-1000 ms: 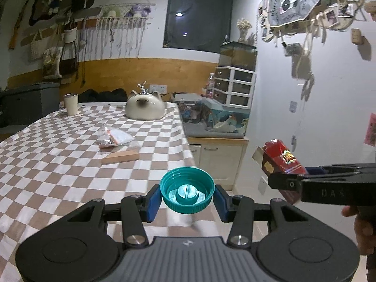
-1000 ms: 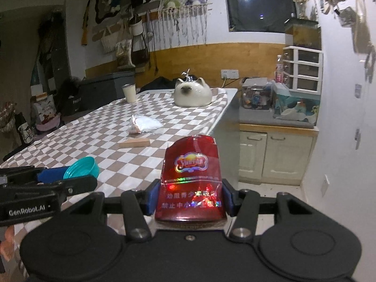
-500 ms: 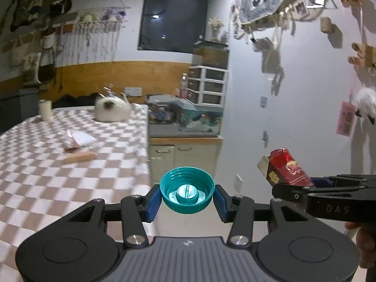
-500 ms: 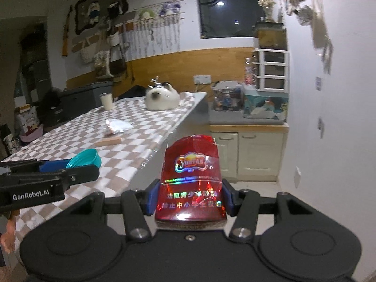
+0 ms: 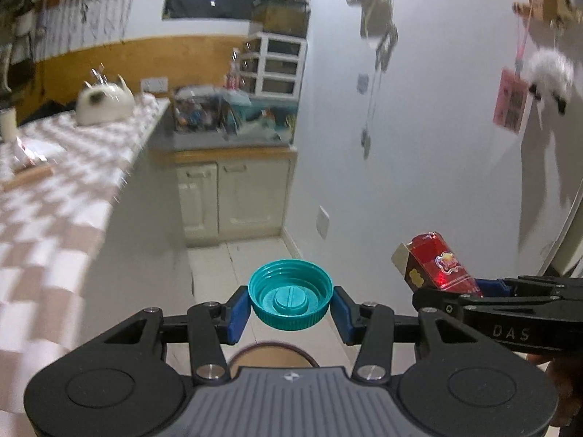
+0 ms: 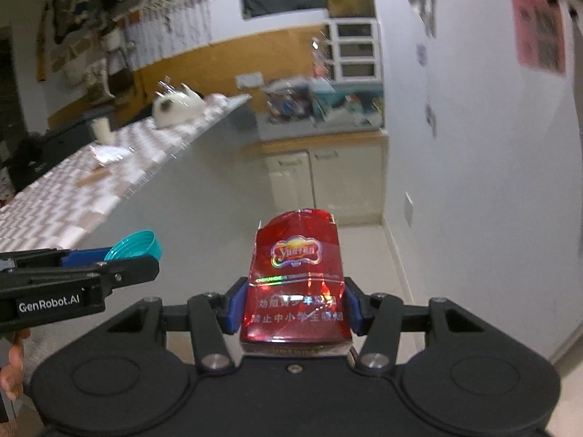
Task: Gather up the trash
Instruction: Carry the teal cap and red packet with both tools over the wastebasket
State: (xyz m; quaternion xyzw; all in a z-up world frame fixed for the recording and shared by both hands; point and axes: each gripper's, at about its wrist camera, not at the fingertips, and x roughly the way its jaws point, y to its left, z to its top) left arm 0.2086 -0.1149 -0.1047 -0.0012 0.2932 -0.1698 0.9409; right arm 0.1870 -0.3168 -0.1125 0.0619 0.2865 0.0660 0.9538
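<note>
- The left gripper point(image 5: 290, 305) clamps a teal cap point(image 5: 290, 298) between its 2 blue fingers point(image 5: 238, 307), the cap's hollow side facing up toward the camera.
- The right gripper point(image 6: 293, 304) grips a red pack point(image 6: 297, 278) by its 2 sides, the pack standing up from the fingers point(image 6: 233, 304) with its printed face to the camera.
- Both grippers hang side by side above the pale floor point(image 5: 255, 255), off the edge of the checkered counter point(image 5: 54, 196), which lies to their left.
- In the left view the pack's open top flap shows at the right.
- A round brown rim point(image 5: 271, 355) shows just under the cap, mostly hidden by the gripper body.
- On the counter lie a wooden block point(image 6: 93, 176), a clear bag point(image 6: 107, 153), a cup point(image 6: 102, 129) and a white cat-shaped thing point(image 6: 176, 107).
- A low cabinet point(image 5: 233, 196) stands against the far wall.
</note>
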